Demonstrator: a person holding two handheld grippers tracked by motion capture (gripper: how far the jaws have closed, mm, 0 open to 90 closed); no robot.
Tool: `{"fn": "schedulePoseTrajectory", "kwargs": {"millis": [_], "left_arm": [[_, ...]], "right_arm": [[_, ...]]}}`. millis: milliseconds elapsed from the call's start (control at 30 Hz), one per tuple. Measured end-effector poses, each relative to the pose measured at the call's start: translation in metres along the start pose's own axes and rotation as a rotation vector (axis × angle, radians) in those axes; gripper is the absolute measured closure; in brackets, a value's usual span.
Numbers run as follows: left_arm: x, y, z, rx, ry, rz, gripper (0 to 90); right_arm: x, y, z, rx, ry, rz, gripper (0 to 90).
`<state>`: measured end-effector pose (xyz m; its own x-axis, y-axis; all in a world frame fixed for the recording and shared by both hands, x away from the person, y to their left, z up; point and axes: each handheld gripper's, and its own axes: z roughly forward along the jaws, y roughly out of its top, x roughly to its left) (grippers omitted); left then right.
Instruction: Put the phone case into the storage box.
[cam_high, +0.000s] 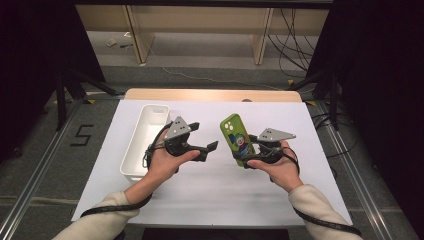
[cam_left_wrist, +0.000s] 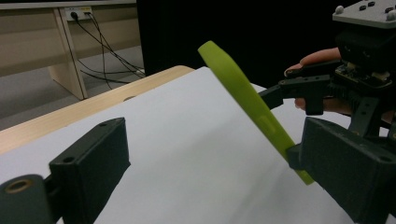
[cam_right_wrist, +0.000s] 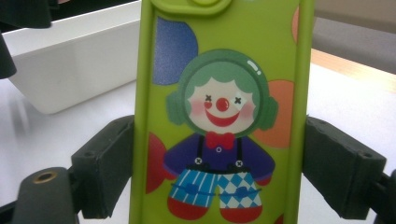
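Phone case (cam_right_wrist: 219, 112), green with a clown print, sits clamped across its width in the right tool (cam_high: 250, 150), lifted off the counter (cam_high: 210, 185). Left tool (cam_high: 212, 149) gapes empty beside it; white bin (cam_high: 131, 150) awaits, likely next.

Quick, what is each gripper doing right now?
Left gripper: open, holding nothing.
Right gripper: shut on the green rubbery phone case with a clown picture.

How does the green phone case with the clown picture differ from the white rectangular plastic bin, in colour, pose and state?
The green phone case with the clown picture is bright and printed; the white rectangular plastic bin is plain. The case stands tilted above the white sheet, clamped across its edges by the right tool; the bin lies flat on the table, and nothing holds it. The case is thin and flat; the bin is a deep, open-topped box. Both are elongated with rounded corners.
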<state>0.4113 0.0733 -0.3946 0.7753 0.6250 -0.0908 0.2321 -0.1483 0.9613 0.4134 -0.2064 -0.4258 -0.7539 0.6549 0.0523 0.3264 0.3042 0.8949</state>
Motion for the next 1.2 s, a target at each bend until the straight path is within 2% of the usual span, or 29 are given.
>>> {"fn": "schedulePoseTrajectory", "kwargs": {"millis": [100, 267, 667, 767, 900, 1067, 1200], "left_arm": [[-0.001, 0.002, 0.007, 0.000, 0.001, -0.005, 9.4], [0.000, 0.005, 0.019, 0.000, 0.000, -0.035, 12.1], [-0.010, 0.005, 0.042, 0.018, -0.040, -0.033, 21.1], [-0.012, 0.003, 0.047, 0.025, -0.033, -0.039, 27.0], [-0.012, 0.001, 0.052, 0.029, -0.021, -0.072, 37.7], [-0.011, -0.001, 0.060, 0.043, -0.038, -0.101, 50.2], [-0.012, -0.002, 0.062, 0.035, -0.050, -0.117, 60.6]], "right_arm": [[0.001, 0.000, 0.002, -0.002, 0.003, 0.006, 16.5], [0.003, 0.001, 0.003, -0.008, 0.007, 0.004, 16.5], [0.006, 0.001, 0.007, -0.025, 0.003, 0.005, 16.6], [0.007, 0.001, 0.008, -0.029, 0.001, 0.004, 16.5], [0.007, 0.001, 0.009, -0.028, 0.002, 0.001, 16.6], [0.009, 0.002, 0.009, -0.031, -0.008, -0.009, 16.5], [0.009, 0.001, 0.010, -0.034, -0.015, -0.012, 16.5]]}}
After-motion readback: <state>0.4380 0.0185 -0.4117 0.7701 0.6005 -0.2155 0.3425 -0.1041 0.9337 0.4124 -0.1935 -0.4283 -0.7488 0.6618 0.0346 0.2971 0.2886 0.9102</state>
